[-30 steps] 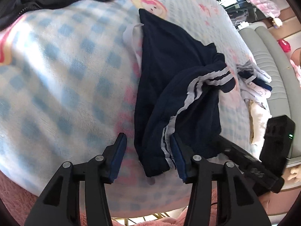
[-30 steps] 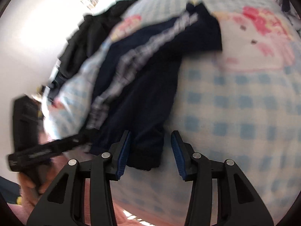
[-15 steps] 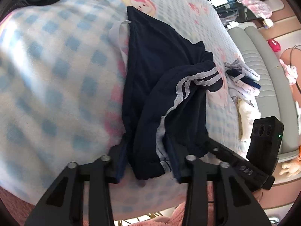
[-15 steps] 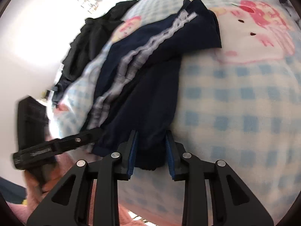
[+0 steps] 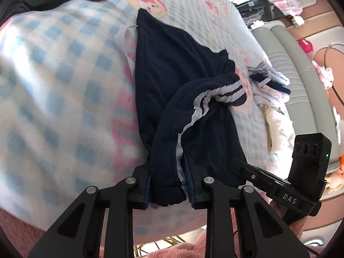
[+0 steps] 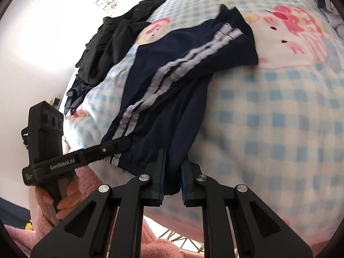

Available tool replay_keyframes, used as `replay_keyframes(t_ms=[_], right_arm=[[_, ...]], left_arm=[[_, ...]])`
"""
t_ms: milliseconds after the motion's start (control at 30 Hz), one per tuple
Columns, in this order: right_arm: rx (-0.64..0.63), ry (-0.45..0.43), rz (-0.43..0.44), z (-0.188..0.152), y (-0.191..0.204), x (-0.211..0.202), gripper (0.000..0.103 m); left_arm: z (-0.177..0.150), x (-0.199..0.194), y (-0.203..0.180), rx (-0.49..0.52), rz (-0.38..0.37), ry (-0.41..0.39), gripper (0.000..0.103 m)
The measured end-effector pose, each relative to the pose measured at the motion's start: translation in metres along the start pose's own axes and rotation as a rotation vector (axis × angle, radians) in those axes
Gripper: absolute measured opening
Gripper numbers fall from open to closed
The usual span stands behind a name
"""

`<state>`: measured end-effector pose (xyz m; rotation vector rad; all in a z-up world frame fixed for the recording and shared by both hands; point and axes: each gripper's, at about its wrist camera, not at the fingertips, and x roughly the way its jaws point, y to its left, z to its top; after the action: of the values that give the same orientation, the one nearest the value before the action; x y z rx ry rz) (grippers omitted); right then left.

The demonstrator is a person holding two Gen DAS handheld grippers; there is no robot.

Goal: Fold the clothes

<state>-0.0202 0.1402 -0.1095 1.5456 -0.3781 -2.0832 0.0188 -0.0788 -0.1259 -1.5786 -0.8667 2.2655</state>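
Grips closing on navy shorts (image 5: 182, 99) hem.
You're clamping left gripper (image 5: 167, 185) and right gripper (image 6: 173, 178), jaws nearly shut on fabric; both corners are looking secured, lift-and-fold next.

two grippers (image 5: 168, 185) (image 6: 173, 179), one navy shorts (image 5: 182, 99), one blanket (image 5: 64, 86)

A bed carries everything — its blue-checked blanket (image 5: 64, 90) bears pink cartoon prints. On it lie navy striped trousers (image 5: 172, 99), a heap of black clothes (image 6: 111, 36) and a small pile of pale garments (image 5: 268, 88).
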Motion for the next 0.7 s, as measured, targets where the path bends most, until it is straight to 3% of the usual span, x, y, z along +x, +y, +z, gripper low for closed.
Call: replay_keyframes(t_ms=[100, 333, 367, 433, 533, 667, 700], right_arm=[[-0.012, 0.003, 0.001, -0.003, 0.002, -0.004, 0.013], [-0.029, -0.027, -0.075, 0.007, 0.0, -0.016, 0.016], [-0.04, -0.052, -0.087, 0.01, 0.0, -0.025, 0.02], [-0.054, -0.081, -0.101, 0.016, 0.001, -0.036, 0.025], [-0.057, -0.063, -0.095, 0.023, -0.001, -0.029, 0.025], [-0.054, 0.007, -0.07, 0.021, -0.002, 0.002, 0.025], [-0.057, 0.027, -0.105, 0.017, -0.002, 0.007, 0.025]], left_arm=[[0.0, -0.008, 0.004, -0.004, -0.011, -0.001, 0.026], [0.006, -0.019, -0.002, 0.023, 0.068, -0.02, 0.028], [0.008, -0.024, -0.004, 0.033, 0.08, -0.035, 0.03], [0.013, -0.03, -0.006, 0.038, 0.068, -0.058, 0.042], [0.019, -0.024, -0.007, 0.044, 0.046, -0.053, 0.043], [0.013, 0.01, -0.011, 0.079, 0.155, 0.012, 0.041], [0.009, 0.014, -0.007, 0.064, 0.187, 0.027, 0.041]])
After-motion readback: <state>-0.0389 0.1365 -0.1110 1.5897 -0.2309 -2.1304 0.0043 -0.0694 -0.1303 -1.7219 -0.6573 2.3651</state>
